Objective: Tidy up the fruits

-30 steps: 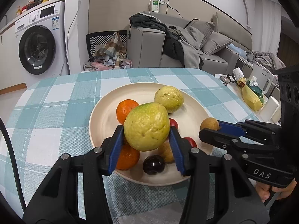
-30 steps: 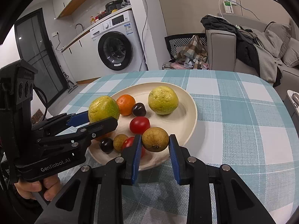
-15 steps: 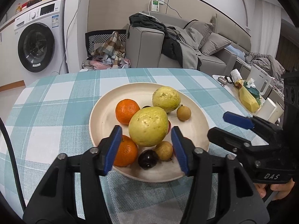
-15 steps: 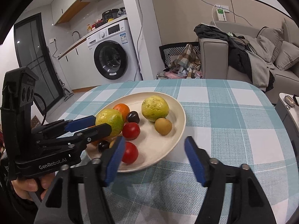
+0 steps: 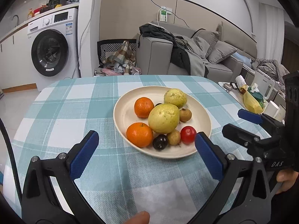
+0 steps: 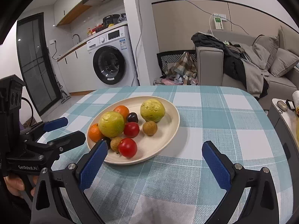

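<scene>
A cream plate (image 5: 125,112) (image 6: 168,115) on the checked table holds the fruit. A large yellow-green guava (image 5: 164,118) (image 6: 111,124) rests among two oranges (image 5: 139,134), a dark plum (image 5: 160,142) and red tomatoes (image 6: 127,147). A second guava (image 5: 175,98) (image 6: 152,110) lies farther back, with a brown longan (image 5: 185,114) (image 6: 149,128) beside it. My left gripper (image 5: 146,134) (image 6: 72,128) hovers short of the plate's near-left rim, jaws opening, gripping nothing. My right gripper (image 6: 155,144) (image 5: 233,120) is at the near-right rim, jaws also opening, its pads touching nothing.
The teal-and-white checked cloth (image 6: 214,130) covers the whole table. A low side table (image 5: 243,95) with a yellow bag and a white kettle stands to the right. A washing machine (image 6: 109,65) and a grey sofa (image 6: 243,67) lie beyond the table's far edge.
Both grippers have opened wide and drawn back from the plate. The left let go of the large guava, the right let go of the brown longan; both fruits now lie on the plate.
</scene>
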A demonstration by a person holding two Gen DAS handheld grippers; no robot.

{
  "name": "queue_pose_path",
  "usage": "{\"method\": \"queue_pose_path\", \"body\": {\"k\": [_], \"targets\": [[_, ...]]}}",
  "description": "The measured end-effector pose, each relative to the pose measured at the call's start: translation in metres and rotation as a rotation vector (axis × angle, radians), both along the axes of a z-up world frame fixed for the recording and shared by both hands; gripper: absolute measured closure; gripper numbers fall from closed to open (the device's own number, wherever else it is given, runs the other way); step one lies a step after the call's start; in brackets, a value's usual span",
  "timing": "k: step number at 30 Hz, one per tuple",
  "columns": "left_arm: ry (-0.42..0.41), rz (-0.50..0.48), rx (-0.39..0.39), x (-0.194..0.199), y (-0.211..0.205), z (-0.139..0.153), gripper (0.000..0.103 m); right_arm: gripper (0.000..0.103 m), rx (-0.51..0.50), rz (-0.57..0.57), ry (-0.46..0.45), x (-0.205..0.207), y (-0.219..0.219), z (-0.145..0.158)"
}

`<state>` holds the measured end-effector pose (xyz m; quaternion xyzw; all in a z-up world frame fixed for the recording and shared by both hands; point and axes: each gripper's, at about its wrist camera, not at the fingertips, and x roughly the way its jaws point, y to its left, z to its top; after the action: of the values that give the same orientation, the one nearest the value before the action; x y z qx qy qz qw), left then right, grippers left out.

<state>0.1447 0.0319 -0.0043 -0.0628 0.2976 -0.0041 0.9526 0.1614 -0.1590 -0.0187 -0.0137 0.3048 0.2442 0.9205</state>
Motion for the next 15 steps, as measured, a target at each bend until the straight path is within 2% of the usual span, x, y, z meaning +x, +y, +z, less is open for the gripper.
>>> {"method": "queue_pose_path", "body": {"k": [15], "targets": [[-0.064, 0.024, 0.0, -0.051, -0.002, 0.002, 0.001, 0.0, 0.036, 0.056, -0.078, -0.036, -0.002, 0.009]]}}
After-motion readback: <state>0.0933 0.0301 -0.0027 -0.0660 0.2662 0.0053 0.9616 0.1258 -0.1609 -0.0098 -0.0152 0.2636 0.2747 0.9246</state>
